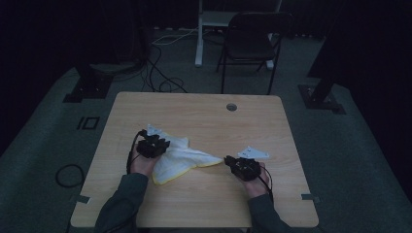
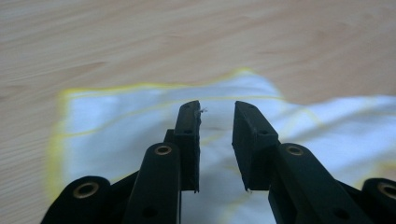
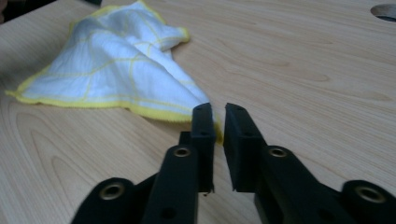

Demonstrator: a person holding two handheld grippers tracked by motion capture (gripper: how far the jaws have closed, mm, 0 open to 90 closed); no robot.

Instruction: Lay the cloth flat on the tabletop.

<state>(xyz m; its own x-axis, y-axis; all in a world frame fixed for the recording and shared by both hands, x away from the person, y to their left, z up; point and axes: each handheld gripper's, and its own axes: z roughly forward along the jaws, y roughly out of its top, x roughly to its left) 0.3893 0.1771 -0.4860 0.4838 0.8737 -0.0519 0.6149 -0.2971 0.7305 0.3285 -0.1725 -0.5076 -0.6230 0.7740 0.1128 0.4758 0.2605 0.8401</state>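
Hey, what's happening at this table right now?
A person at a wooden table is handling a white cloth with yellow edging using a handheld gripper in each hand. The left gripper hangs over the cloth's bunched end with its jaws apart and nothing clamped. The right gripper sits at the cloth's drawn-out corner, jaws slightly apart, the yellow hem right at their tips. The cloth lies rumpled and partly stretched between them.

A light wooden table (image 1: 204,194) stood on grey carpet, with a round cable hole (image 1: 231,107) near its far edge. Beyond it, a black folding chair (image 1: 250,41) stood beside a white stand leg (image 1: 198,39). Black cables (image 1: 155,77) lay on the floor at far left, and another cable loop (image 1: 69,174) lay at near left.
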